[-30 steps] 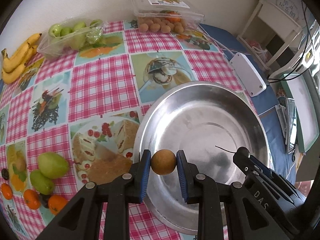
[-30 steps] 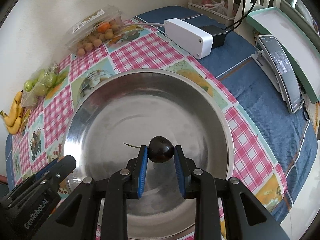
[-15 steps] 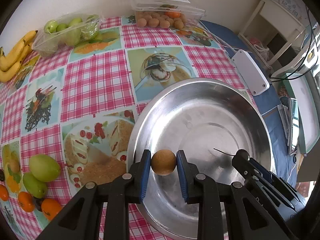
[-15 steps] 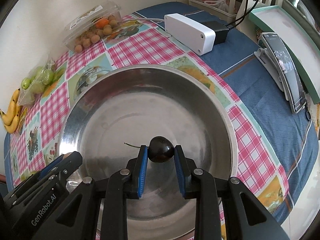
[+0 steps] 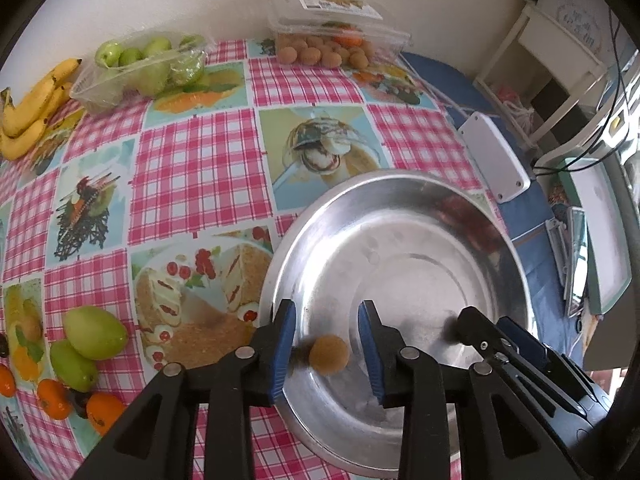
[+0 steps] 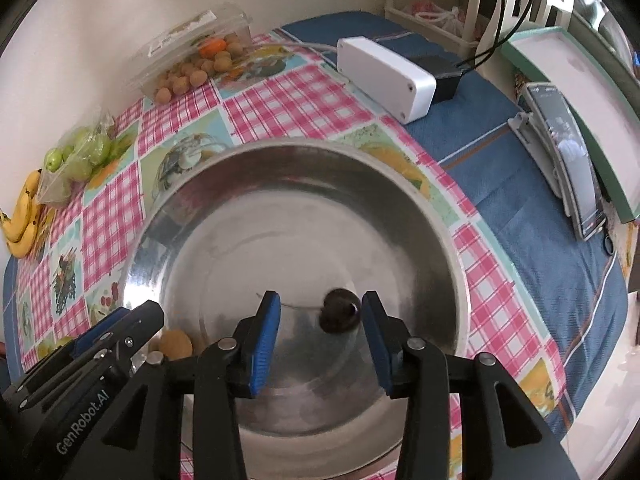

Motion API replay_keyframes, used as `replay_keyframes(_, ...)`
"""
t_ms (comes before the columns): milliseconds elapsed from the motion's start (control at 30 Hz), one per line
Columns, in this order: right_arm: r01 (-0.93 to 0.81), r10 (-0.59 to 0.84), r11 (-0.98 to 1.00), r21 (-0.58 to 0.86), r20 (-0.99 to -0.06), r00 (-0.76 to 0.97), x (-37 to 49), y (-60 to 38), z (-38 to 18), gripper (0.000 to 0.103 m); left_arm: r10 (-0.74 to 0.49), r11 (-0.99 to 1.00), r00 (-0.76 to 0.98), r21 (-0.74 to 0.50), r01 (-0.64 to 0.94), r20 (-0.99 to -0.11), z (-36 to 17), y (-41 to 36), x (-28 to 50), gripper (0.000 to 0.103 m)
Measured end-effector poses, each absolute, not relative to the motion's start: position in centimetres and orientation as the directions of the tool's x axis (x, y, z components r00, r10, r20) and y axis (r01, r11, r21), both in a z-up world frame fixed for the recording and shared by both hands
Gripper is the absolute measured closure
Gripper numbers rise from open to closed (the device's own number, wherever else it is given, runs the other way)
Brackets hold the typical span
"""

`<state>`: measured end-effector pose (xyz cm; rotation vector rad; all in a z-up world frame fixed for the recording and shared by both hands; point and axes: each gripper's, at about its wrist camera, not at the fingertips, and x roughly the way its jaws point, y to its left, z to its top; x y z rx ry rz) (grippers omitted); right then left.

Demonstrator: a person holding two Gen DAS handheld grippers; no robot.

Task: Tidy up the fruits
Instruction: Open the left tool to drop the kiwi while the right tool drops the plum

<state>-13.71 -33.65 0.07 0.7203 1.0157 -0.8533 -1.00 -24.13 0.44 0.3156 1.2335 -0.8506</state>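
right now our biggest risk is rollaway: both fruits are round and sit loose in a smooth, sloped metal bowl [image 5: 400, 184], so they could roll or get nudged by our fingers when we pull out. in the left wrist view the left gripper [image 5: 327, 354] has its fingers spread apart, released, and the small tan fruit [image 5: 328, 354] sits between them, touching neither pad as far as we can tell. it looks blurred at its 9 o'clock edge, so we judge it may be moving. it lies on the bowl's inner slope near the 7 o'clock rim, so a bump toward that rim could pop it out onto the surface [image 5: 200, 152].

same story on the other side: the right gripper [image 6: 320, 316] is released too, fingers wide, with the dark cherry-like fruit [image 6: 339, 315] lying in the bowl [image 6: 304, 152] just beside the 3 o'clock finger. whether it touches that pad we cannot tell. its thin stem points toward 9 o'clock and could snag a finger on retreat.

looks: the tan fruit is small, round, matte, rough-skinned, matching the ones in the clear box [image 5: 332, 40] at 12 o'clock. the dark fruit is glossy, near black, slightly squat.

still outside the bowl: green mangoes [image 5: 94, 334] and small oranges [image 5: 54, 398] at 8 o'clock, bananas [image 5: 32, 104] at 10 o'clock.
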Motion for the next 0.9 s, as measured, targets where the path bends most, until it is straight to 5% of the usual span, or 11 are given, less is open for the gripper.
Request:
replay_keyframes(400, 0.855, -0.325, 0.514, 0.064, -0.908, 0.264, -14.3, -32.9, 3.2, 0.039, -0.373, 0.735, 0.198, -0.158, 0.66, -0.906, 3.4, -21.2, 0.1, 0.028)
replay_keyframes(900, 0.839, -0.239, 0.539, 0.08, -0.94, 0.243, -13.6, -32.7, 0.9, 0.039, -0.294, 0.804, 0.207, -0.125, 0.581, -0.933, 0.8, -18.5, 2.1, 0.025)
